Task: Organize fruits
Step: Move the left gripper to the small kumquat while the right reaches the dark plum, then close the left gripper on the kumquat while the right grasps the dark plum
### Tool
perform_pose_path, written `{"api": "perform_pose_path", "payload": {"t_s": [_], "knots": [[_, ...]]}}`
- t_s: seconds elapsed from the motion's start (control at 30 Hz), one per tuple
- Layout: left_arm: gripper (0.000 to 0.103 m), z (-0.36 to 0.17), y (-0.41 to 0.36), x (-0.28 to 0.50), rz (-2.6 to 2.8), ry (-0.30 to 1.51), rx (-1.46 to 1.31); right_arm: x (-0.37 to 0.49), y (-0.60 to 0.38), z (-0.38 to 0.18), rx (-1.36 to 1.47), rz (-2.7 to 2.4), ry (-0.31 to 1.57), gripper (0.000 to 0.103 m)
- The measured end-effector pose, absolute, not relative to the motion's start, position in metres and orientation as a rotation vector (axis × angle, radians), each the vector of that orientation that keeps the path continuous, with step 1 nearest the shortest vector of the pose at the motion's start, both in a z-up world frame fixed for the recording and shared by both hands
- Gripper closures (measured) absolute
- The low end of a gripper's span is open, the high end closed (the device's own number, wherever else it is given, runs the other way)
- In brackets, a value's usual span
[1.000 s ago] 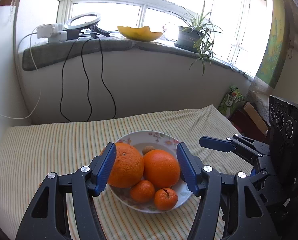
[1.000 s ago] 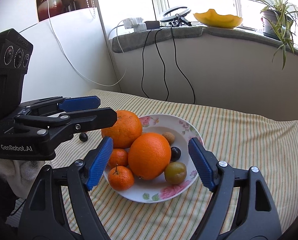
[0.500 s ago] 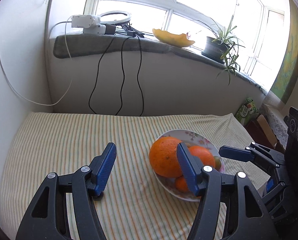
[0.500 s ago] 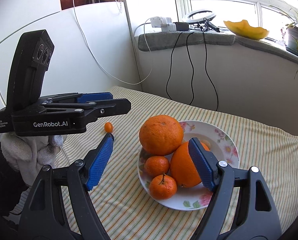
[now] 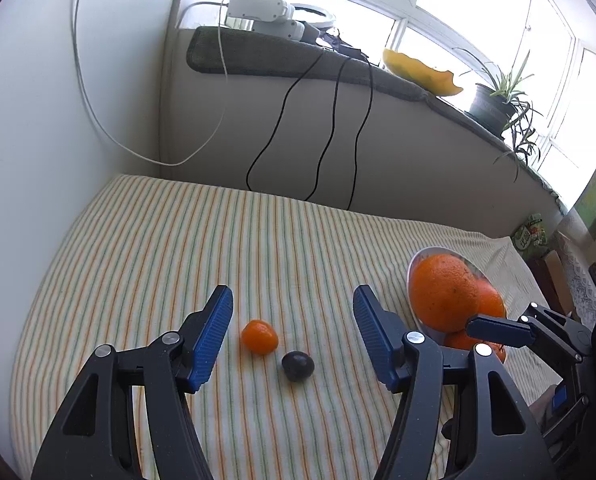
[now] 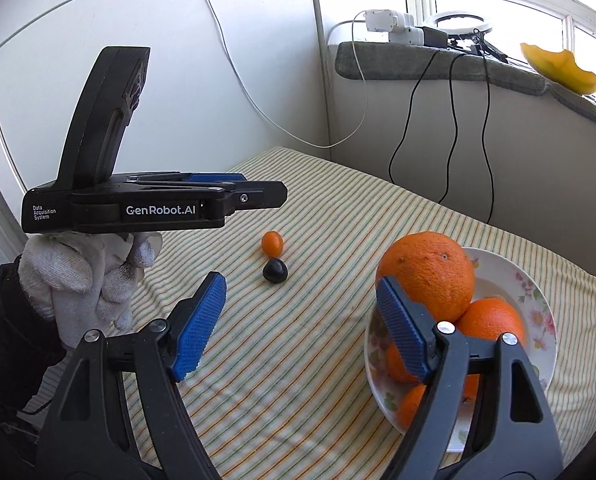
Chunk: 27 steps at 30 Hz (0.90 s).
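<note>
A small orange kumquat (image 5: 259,336) and a dark plum (image 5: 297,365) lie side by side on the striped tablecloth. My left gripper (image 5: 292,330) is open and empty, hovering just above them with both between its blue pads. They also show in the right wrist view: the kumquat (image 6: 272,242), the plum (image 6: 275,271). A floral plate (image 6: 537,300) at right holds several oranges (image 6: 427,274). My right gripper (image 6: 298,326) is open and empty, left of the plate. The left gripper (image 6: 258,192) shows there from the side.
The striped tablecloth (image 5: 158,264) ends at white walls at left and back. Black cables (image 5: 329,132) hang from the windowsill, which carries a power strip, a ring light, a yellow bowl (image 5: 421,72) and a potted plant (image 5: 497,100).
Both grippers have swung left, away from the plate. The kumquat and plum have come into view between the left gripper's pads. Both grippers stay open.
</note>
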<state>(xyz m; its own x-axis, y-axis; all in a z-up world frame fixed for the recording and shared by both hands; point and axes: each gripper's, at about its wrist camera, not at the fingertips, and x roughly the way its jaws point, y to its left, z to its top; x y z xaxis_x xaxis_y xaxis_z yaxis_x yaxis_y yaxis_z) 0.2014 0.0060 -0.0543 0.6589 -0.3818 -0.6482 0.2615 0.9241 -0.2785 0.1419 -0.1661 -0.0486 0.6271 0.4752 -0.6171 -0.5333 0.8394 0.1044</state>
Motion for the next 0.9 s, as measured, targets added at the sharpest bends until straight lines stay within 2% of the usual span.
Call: {"api": "perform_pose_path", "payload": {"t_s": [0.1,0.27,0.5,0.63,0.9], "knots": [[0.041,-0.065,0.013,0.205,-0.360,0.795,-0.181,0.146,-0.151,-0.057,-0.113,0.594,0.699,0.024],[0.044,-0.081,0.022,0.210,-0.365,0.833,-0.199,0.155,-0.128,-0.069,-0.148,0.615,0.734,0.032],[0.055,-0.097,0.026,0.217,-0.382,0.876,-0.208,0.178,-0.108,-0.091,-0.164,0.615,0.806,0.050],[0.062,-0.103,0.026,0.220,-0.394,0.889,-0.203,0.191,-0.104,-0.102,-0.158,0.607,0.838,0.052],[0.063,-0.107,0.023,0.225,-0.407,0.905,-0.191,0.212,-0.096,-0.115,-0.164,0.590,0.877,0.059]]}}
